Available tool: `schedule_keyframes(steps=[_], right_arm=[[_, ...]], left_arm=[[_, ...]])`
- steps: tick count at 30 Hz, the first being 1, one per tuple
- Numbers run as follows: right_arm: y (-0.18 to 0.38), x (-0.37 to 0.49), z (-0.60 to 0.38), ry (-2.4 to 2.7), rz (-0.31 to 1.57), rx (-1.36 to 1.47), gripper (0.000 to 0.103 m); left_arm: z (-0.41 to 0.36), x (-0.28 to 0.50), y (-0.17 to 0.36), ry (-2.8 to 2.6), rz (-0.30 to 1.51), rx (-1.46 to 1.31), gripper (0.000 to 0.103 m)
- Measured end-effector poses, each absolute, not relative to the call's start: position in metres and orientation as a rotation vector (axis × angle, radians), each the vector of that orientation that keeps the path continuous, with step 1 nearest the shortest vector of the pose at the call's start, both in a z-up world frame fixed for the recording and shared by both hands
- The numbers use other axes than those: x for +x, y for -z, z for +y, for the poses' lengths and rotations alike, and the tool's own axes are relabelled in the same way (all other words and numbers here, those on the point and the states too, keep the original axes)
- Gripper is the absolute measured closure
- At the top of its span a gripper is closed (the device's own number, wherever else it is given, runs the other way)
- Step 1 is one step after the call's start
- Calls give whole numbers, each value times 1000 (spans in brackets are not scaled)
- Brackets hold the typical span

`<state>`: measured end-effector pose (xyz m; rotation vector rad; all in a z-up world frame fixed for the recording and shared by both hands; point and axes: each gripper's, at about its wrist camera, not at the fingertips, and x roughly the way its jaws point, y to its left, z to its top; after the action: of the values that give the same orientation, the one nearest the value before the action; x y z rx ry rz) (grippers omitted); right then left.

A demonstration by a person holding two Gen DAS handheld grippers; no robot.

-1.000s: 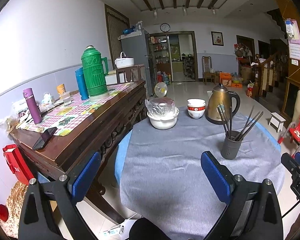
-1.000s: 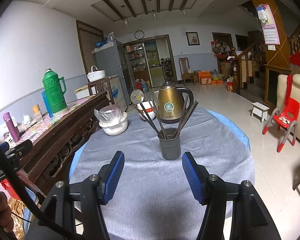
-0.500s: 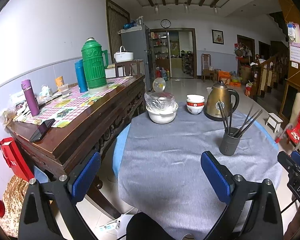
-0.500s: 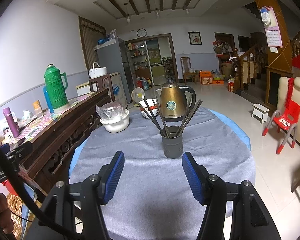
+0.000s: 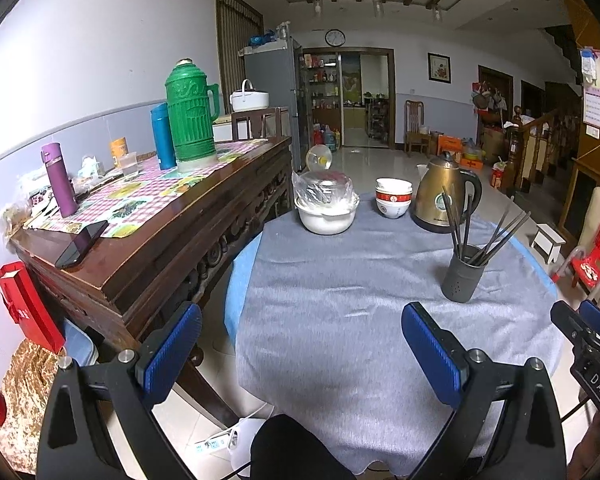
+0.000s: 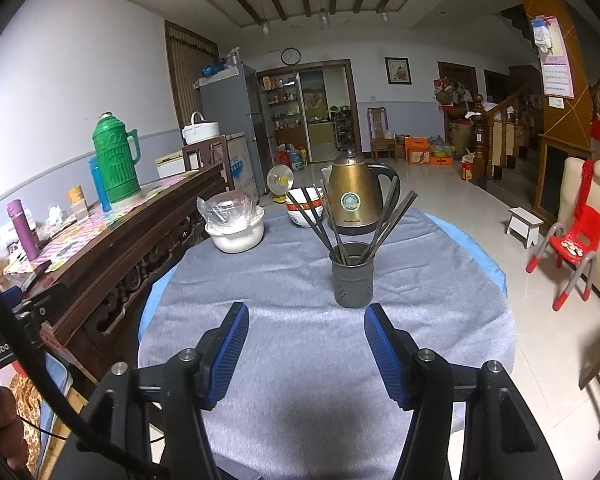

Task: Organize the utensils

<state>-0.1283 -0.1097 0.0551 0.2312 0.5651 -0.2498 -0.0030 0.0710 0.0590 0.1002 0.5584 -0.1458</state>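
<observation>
table [image 6: 440,292]: round, grey cloth over it w/ blue edge showing underneath. biggest thing in both views, everything else sits toward the far half
sideboard [image 5: 148,240]: dark carved wood, just left of the table. checked cloth on top w/ a green flask [image 5: 190,116], blue flask, purple bottle [image 5: 58,180] and a phone near the front edge
kettle [image 6: 354,200]: gold/brass w/ black handle, far side of the table, right behind the holder in the R view
pot [image 5: 326,210]: white, plastic bag over the top, far left of the table, near the sideboard
bowls [image 5: 394,200]: stacked, white w/ red band, btwn pot and kettle
holder [image 6: 352,274]: dark grey cup, upright on the cloth, holes in the wall. a bit ahead of the R gripper, slightly right of center
chopsticks [image 6: 392,220]: dark, bunch of em standing in the holder, fanned out left and right
L gripper [image 5: 302,352]: blue pads spread wide, nothing btwn them, hovering over the near left edge of the table. holder's off to its right
R gripper [image 6: 306,350]: pads apart, moderate gap, empty. over the near part of the cloth, not touching the holder
</observation>
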Motion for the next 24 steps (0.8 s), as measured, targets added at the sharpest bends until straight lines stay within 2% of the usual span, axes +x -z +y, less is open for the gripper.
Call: schedule_keyframes(steps=[24], right_arm=[[-52, -123, -104, 253, 583, 215, 39]], left_arm=[[73, 1, -42, 155, 607, 106, 3]])
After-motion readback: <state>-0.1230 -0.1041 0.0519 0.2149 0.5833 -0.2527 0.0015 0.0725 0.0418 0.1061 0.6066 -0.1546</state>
